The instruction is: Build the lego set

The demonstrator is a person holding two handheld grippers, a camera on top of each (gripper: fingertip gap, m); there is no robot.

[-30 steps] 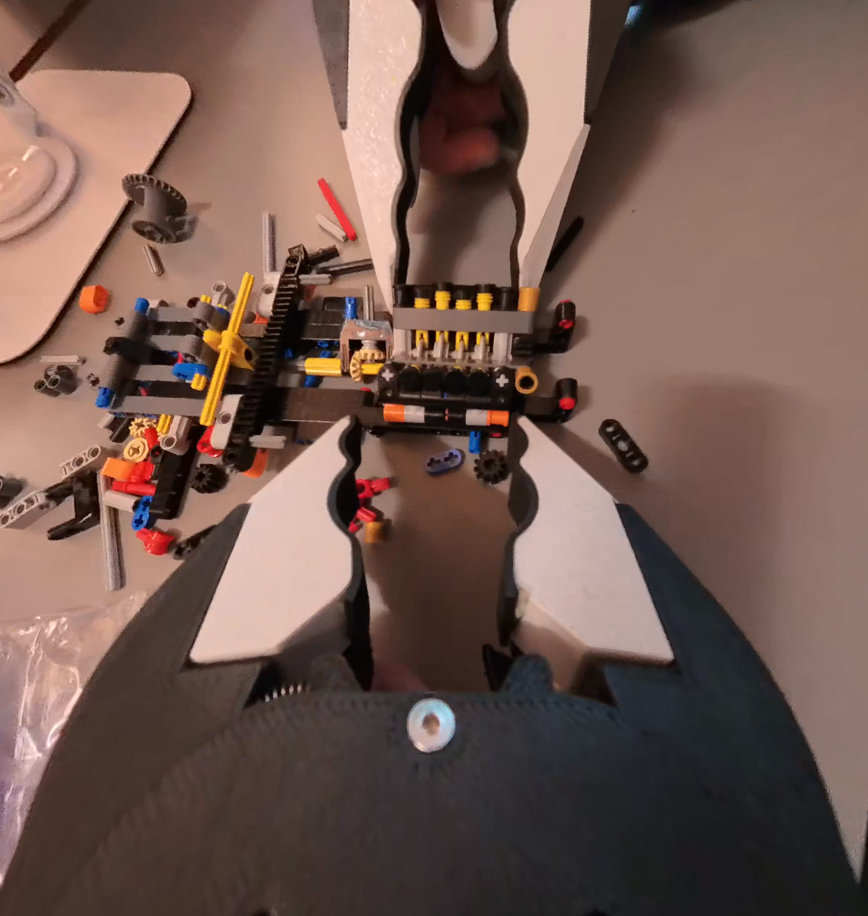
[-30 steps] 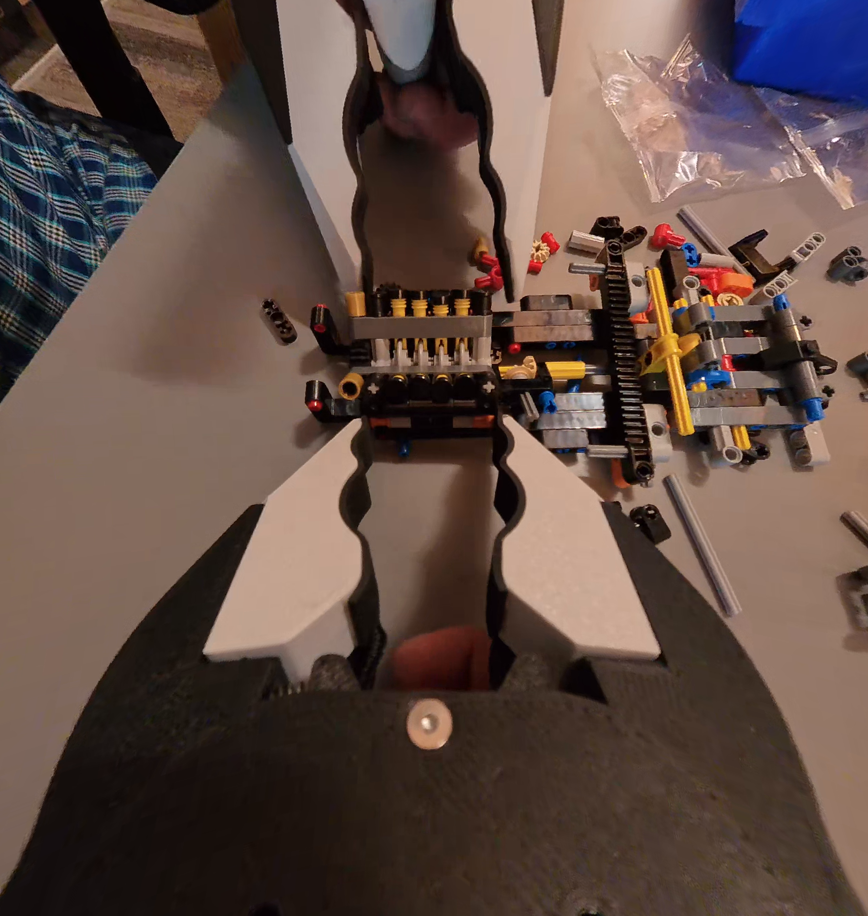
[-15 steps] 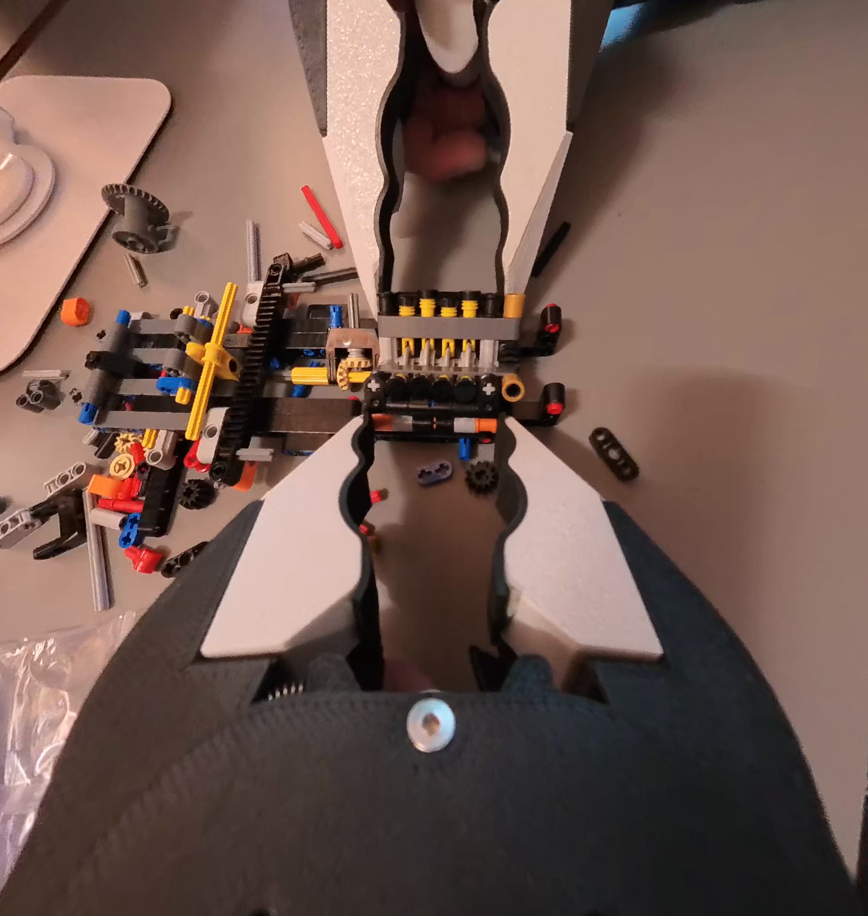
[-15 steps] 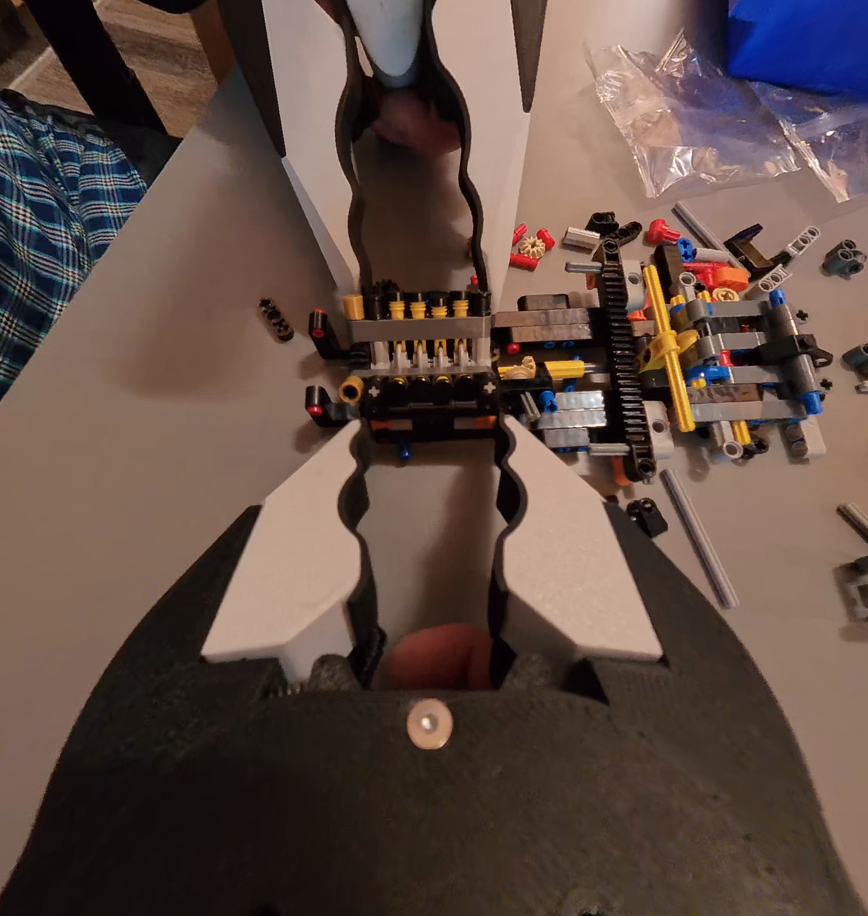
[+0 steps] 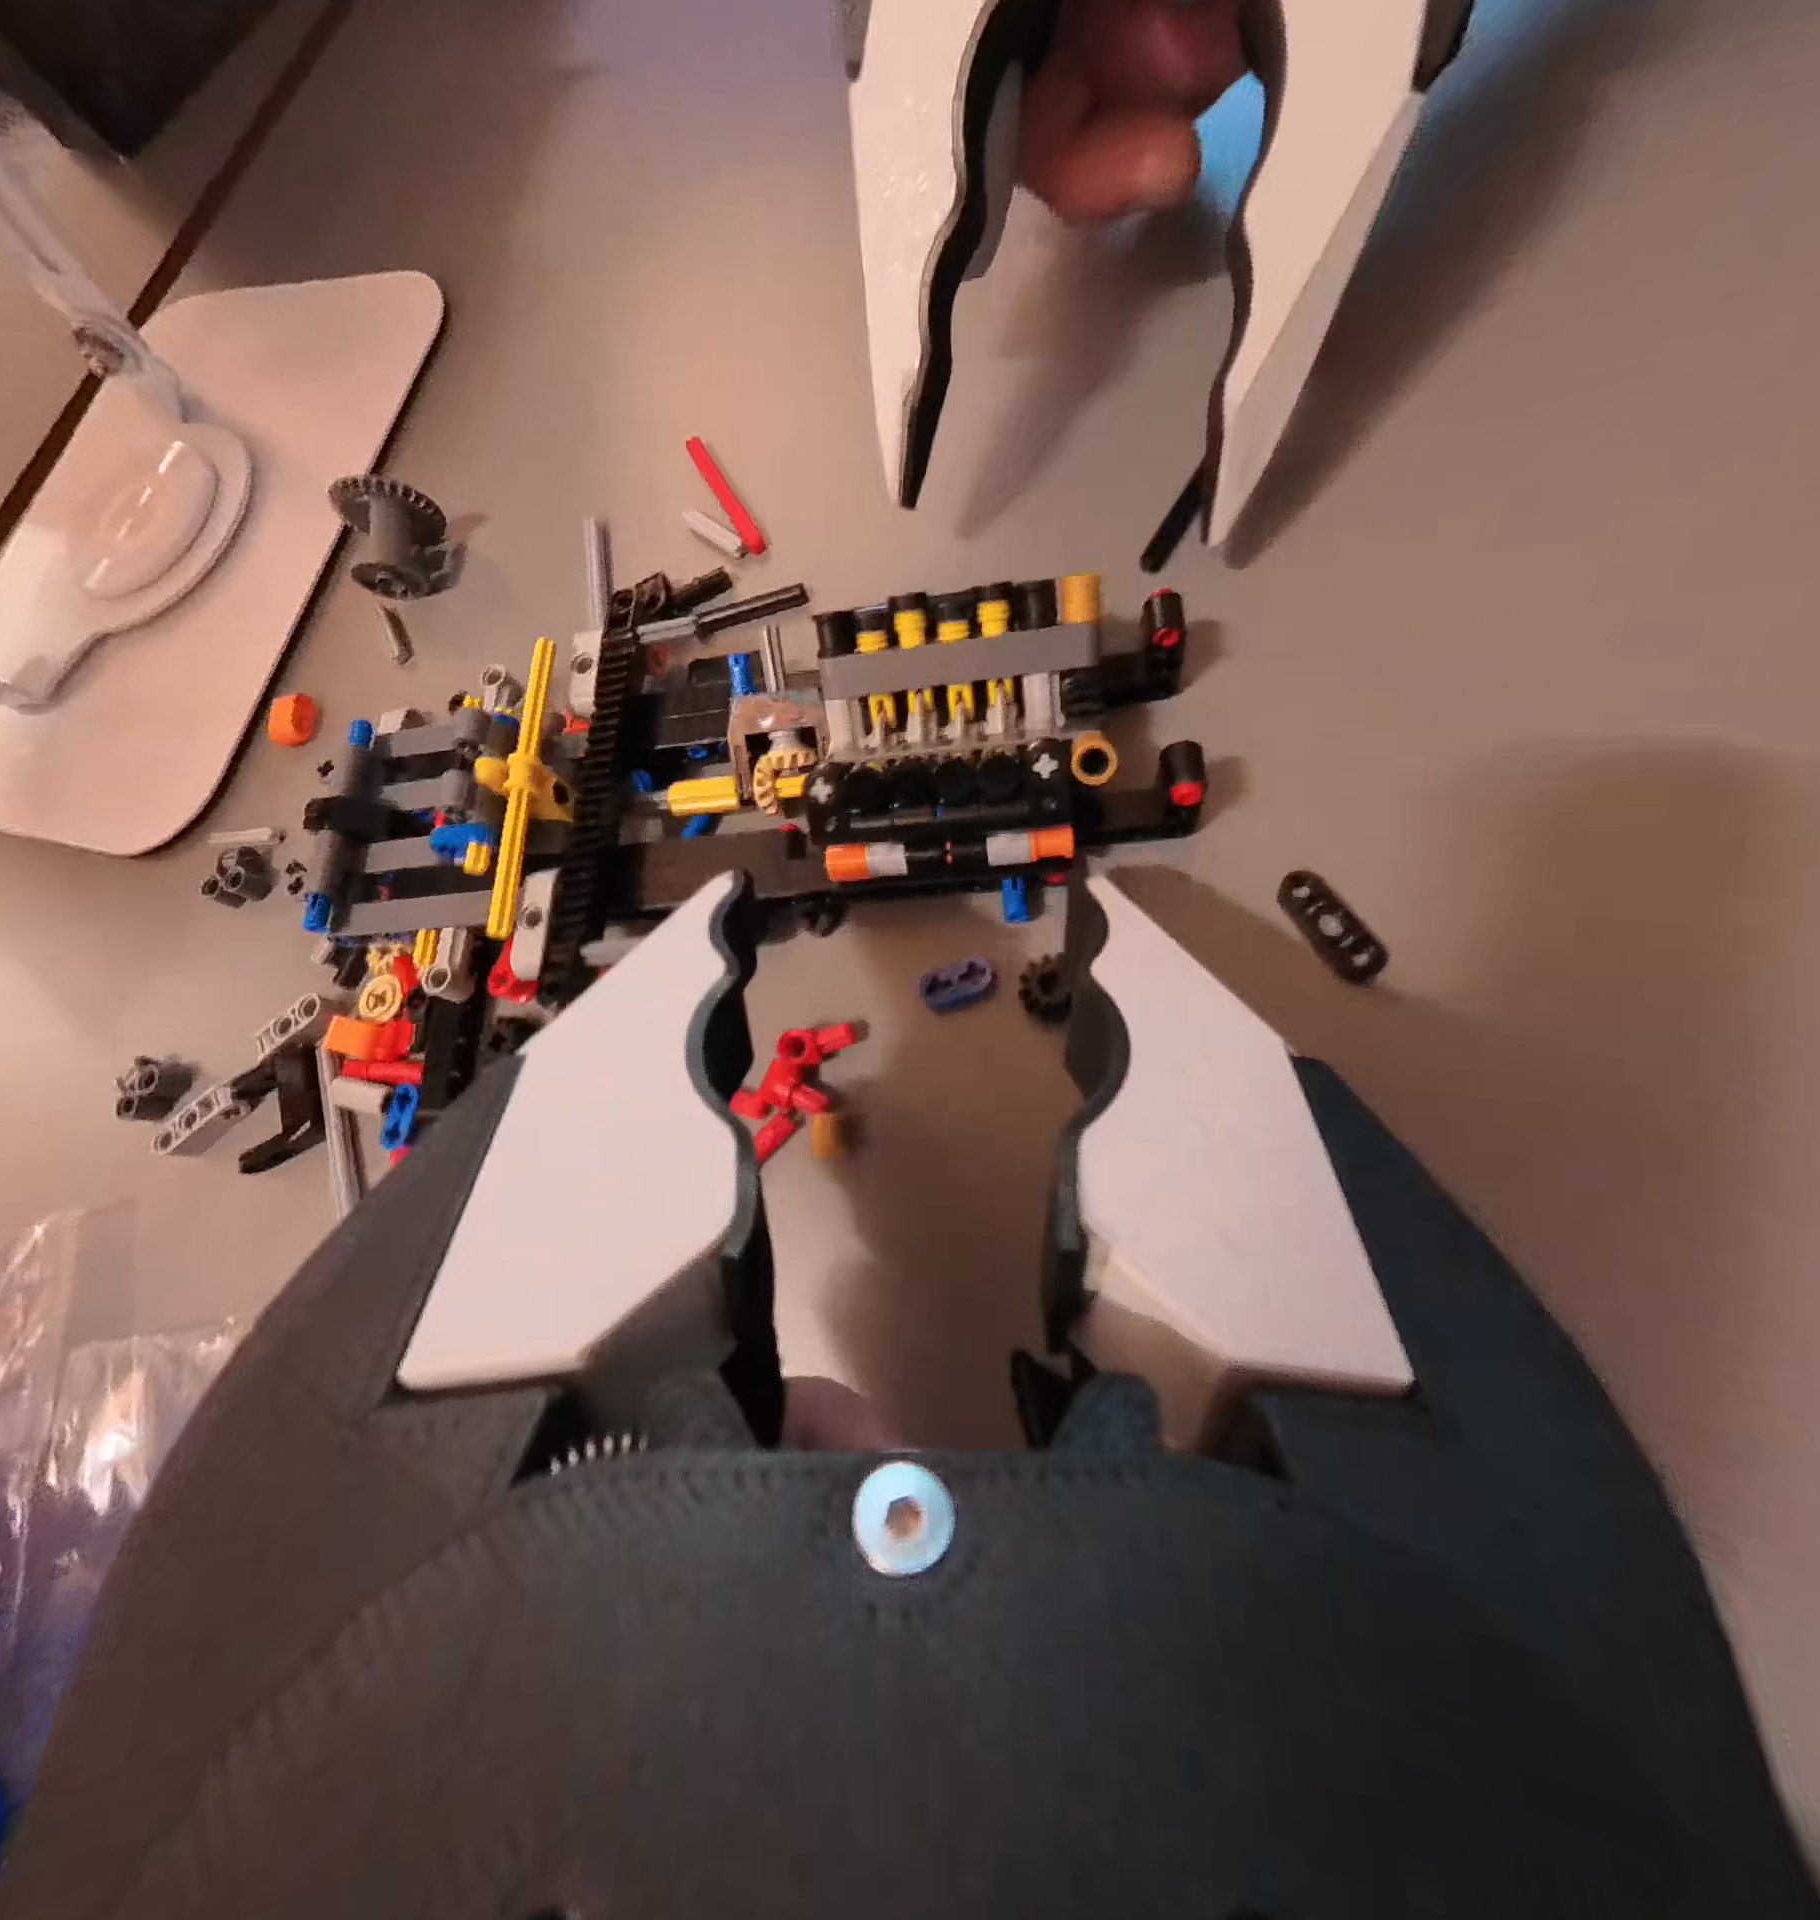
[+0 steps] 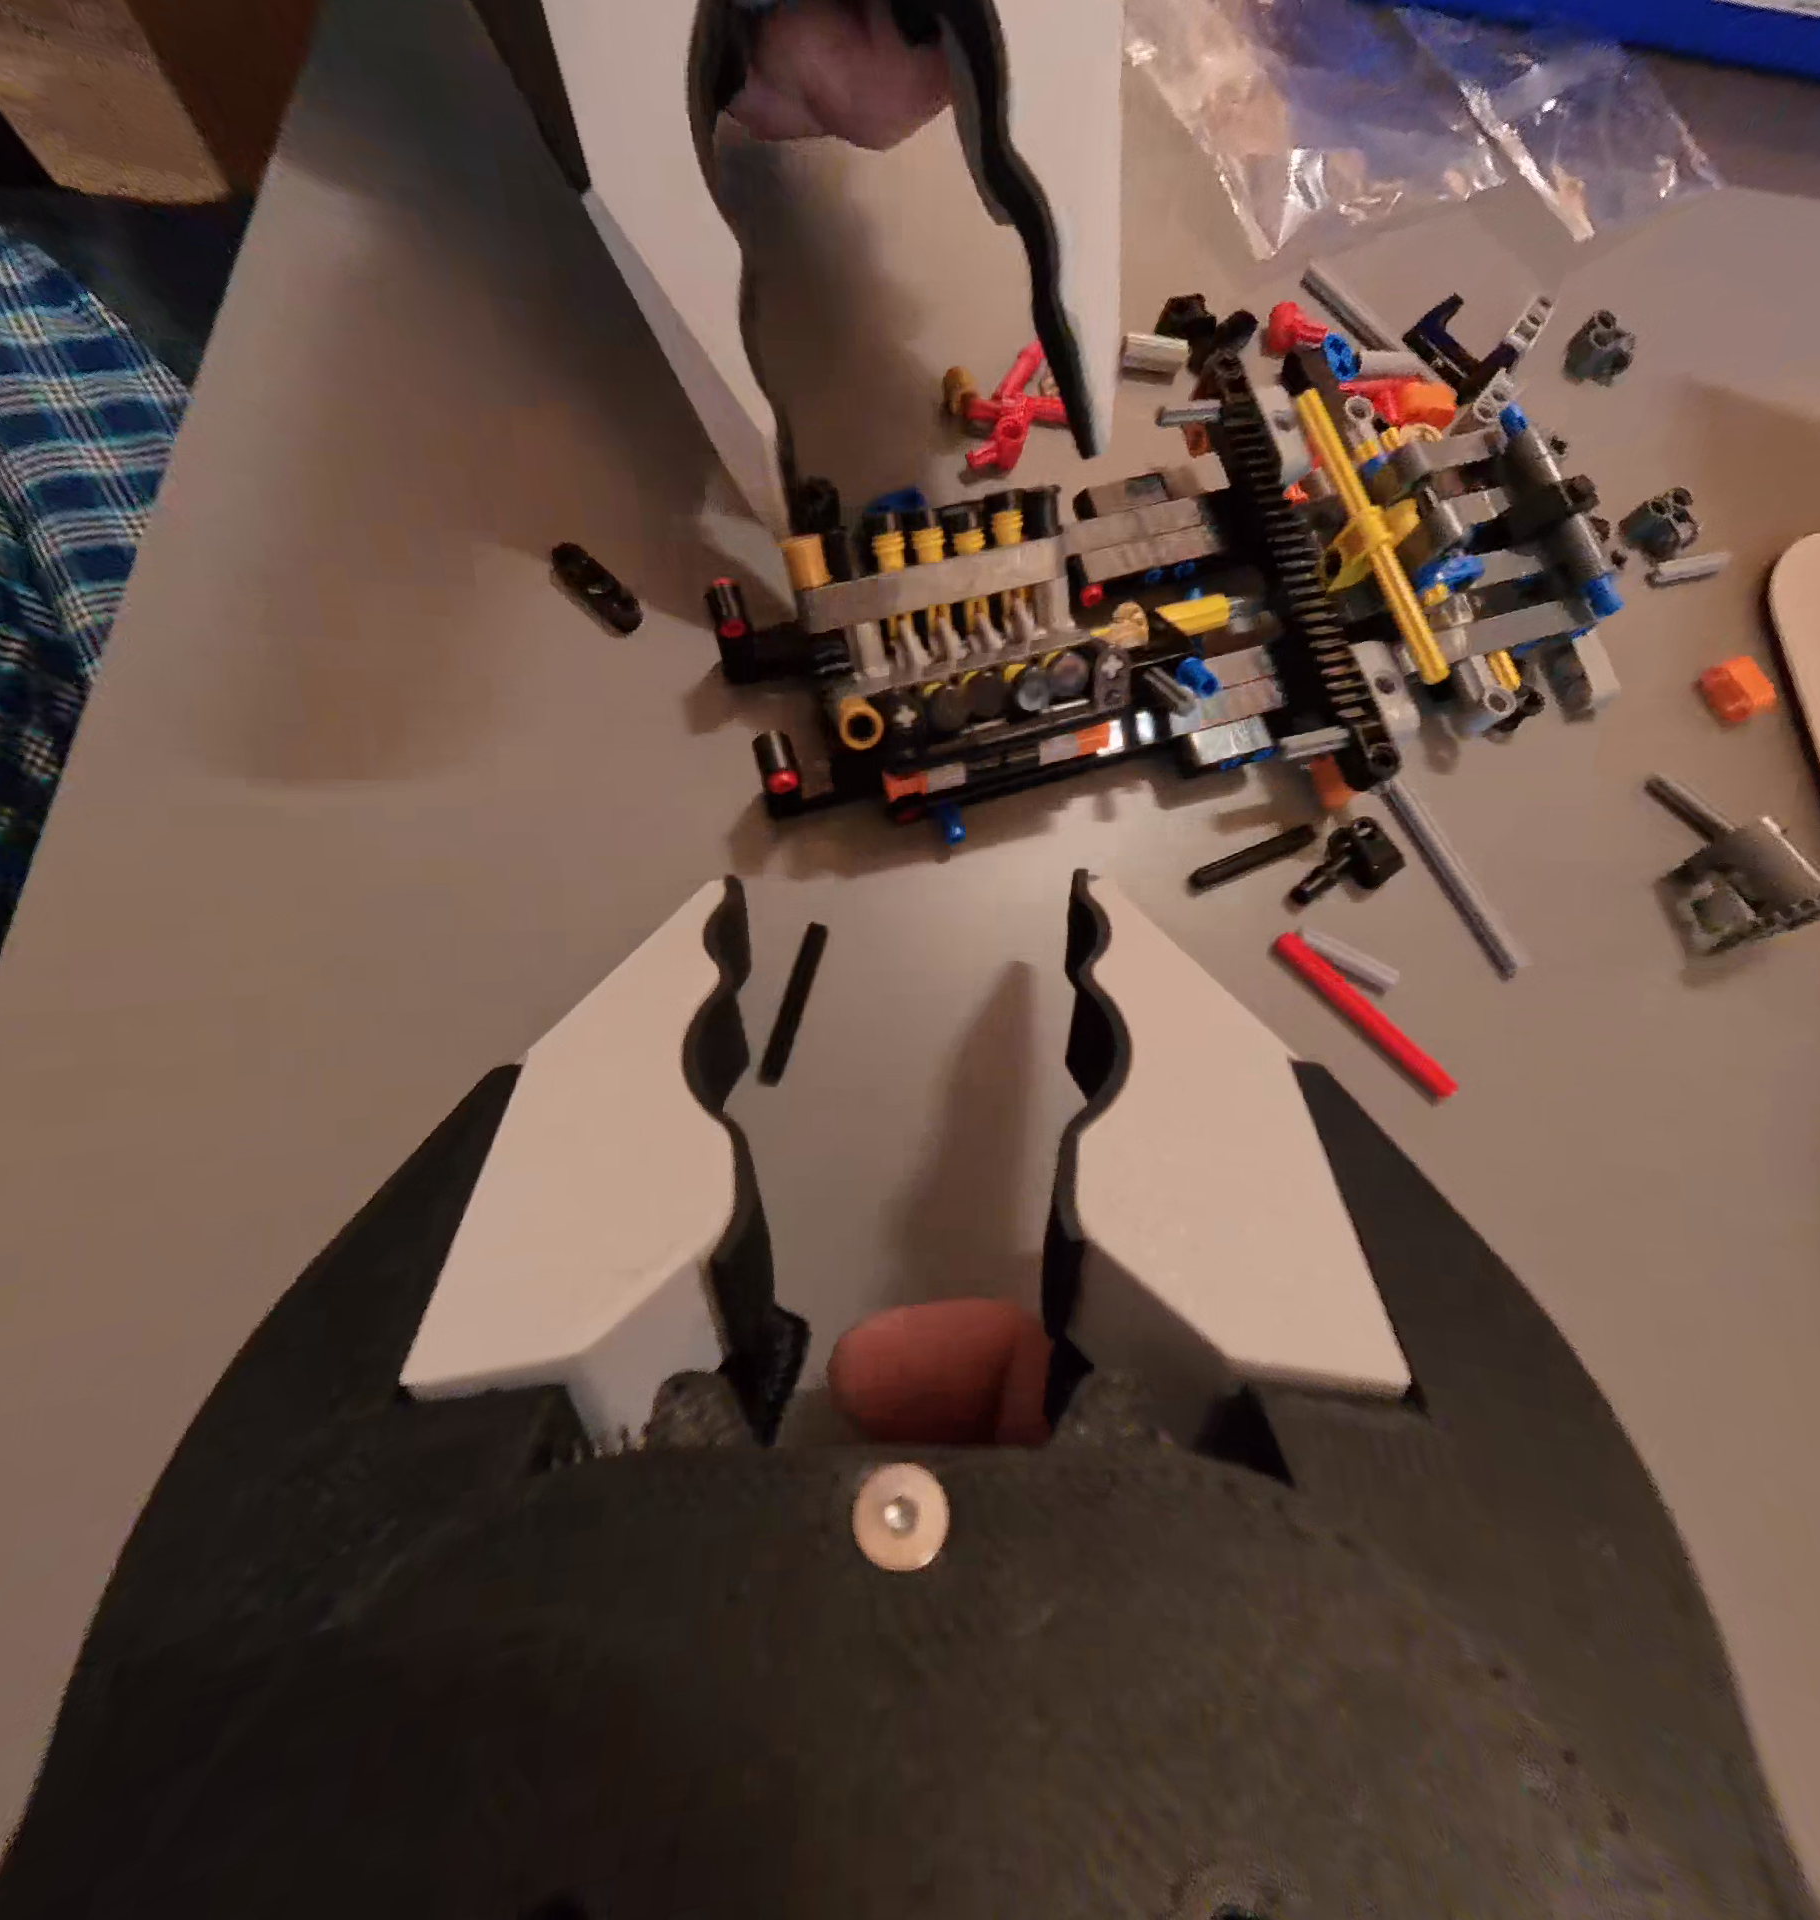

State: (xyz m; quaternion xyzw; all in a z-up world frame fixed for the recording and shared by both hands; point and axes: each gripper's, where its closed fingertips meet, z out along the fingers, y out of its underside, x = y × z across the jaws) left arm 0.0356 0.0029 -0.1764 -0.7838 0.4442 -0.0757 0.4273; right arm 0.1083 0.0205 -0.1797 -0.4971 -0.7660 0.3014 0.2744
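The part-built lego model (image 5: 947, 748) lies on the grey table (image 5: 1508, 520), with a yellow-piston engine block, a long black gear rack and a yellow axle. It also shows in the right wrist view (image 6: 1093, 644). My left gripper (image 5: 906, 894) is open and empty, its tips at the model's near edge. It shows from across the table in the right wrist view (image 6: 937, 488). My right gripper (image 6: 906, 883) is open and empty, a short way back from the model. A loose black axle (image 6: 792, 1003) lies between its fingers. The left wrist view shows it beyond the model (image 5: 1057, 520).
Loose parts lie around the model: red pins (image 5: 792, 1081), a blue link (image 5: 953, 982), a black short beam (image 5: 1332, 925), a red axle (image 6: 1363, 1013), a grey gear hub (image 5: 392, 530). A pale board (image 5: 189, 561) and plastic bags (image 6: 1405, 125) lie at the sides. The table edge (image 6: 262, 312) is at left. Left tips to right tips: about 9 centimetres.
Both grippers' tips were against the engine block's two sides. My right gripper has drawn back from the model, uncovering a black axle. My left gripper stays at the near edge.
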